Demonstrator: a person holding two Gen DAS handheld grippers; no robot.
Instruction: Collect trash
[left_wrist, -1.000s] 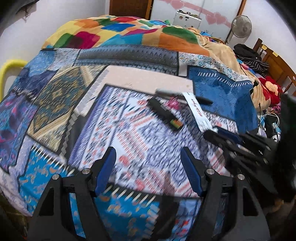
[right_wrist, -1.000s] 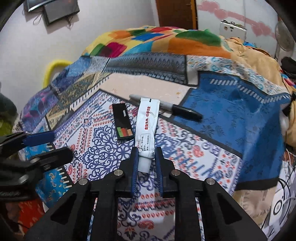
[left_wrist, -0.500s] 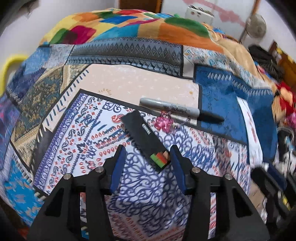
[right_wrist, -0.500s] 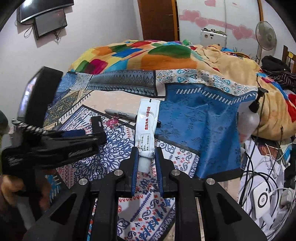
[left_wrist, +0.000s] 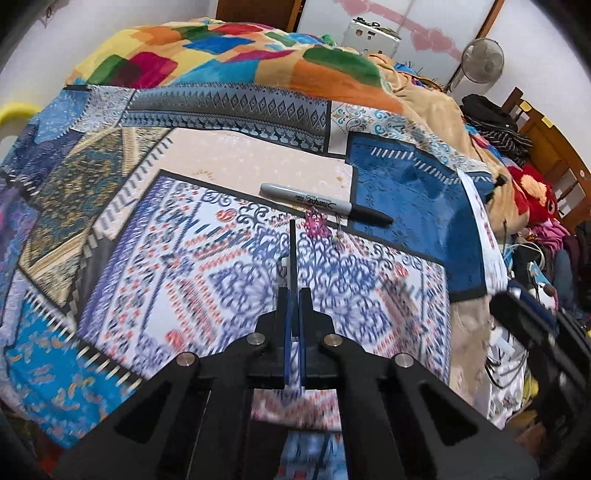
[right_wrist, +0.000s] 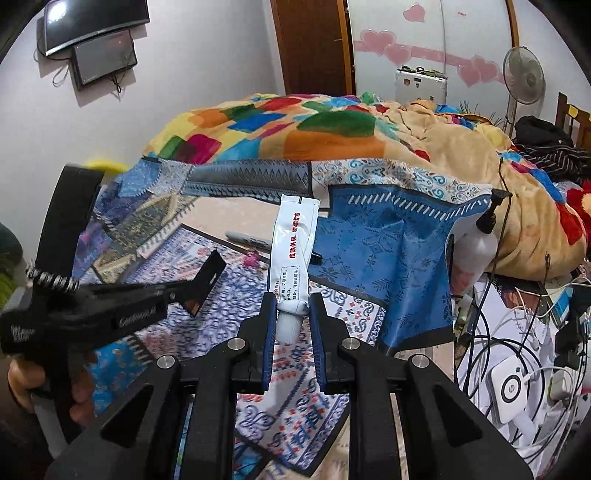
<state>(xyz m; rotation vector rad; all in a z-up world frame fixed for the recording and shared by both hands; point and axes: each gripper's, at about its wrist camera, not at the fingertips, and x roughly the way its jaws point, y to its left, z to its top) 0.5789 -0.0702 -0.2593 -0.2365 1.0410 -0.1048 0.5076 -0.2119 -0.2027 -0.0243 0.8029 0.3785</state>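
My left gripper (left_wrist: 292, 295) is shut on a thin black packet (left_wrist: 293, 258), seen edge-on and lifted off the patterned bedspread (left_wrist: 207, 280); the packet also shows in the right wrist view (right_wrist: 205, 280). My right gripper (right_wrist: 291, 306) is shut on a white tube (right_wrist: 293, 251) with red and black print, held upright above the bed; the tube shows at the right of the left wrist view (left_wrist: 484, 236). A grey and black marker (left_wrist: 325, 204) and a small pink trinket (left_wrist: 316, 226) lie on the bedspread beyond the left gripper.
A colourful blanket (right_wrist: 295, 129) is heaped at the back of the bed. A white pump bottle (right_wrist: 476, 251), cables and a white charger (right_wrist: 513, 387) sit at the right. A fan (right_wrist: 524, 77) and a wooden door (right_wrist: 314, 44) stand behind.
My left gripper closed on the black packet and lifted it off the bedspread. My right gripper rose and pulled back with the white tube.
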